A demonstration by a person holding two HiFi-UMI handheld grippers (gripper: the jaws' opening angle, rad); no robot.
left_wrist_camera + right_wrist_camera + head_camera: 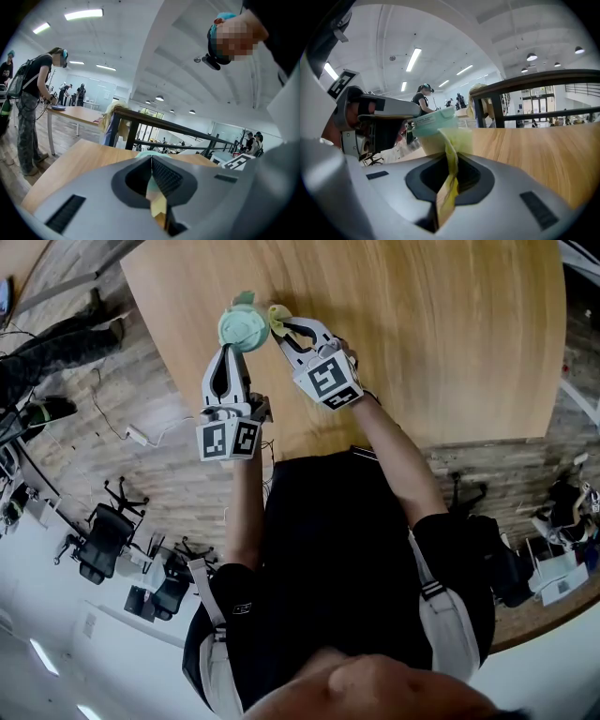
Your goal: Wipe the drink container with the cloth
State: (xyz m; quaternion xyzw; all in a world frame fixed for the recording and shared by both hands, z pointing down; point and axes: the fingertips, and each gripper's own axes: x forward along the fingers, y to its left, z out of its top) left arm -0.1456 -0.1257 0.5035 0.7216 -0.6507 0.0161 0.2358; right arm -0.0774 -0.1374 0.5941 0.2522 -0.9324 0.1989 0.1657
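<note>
In the head view, a pale green lidded drink container [242,329] is held above the near left part of the wooden table [422,334]. My left gripper [235,350] is shut on it from below; in the left gripper view a pale green-yellow part of the container [157,201] sits pinched between the jaws of my left gripper [152,159]. My right gripper [282,330] is shut on a yellow cloth [277,315] that touches the container's right side. In the right gripper view the cloth [451,164] rises from my right gripper [449,152] against the container [433,123].
The table's near edge runs just under both grippers. Black office chairs [103,540] and a cable with a white adapter [141,435] lie on the floor to the left. A person [33,103] stands by another table; a dark railing [164,126] runs behind.
</note>
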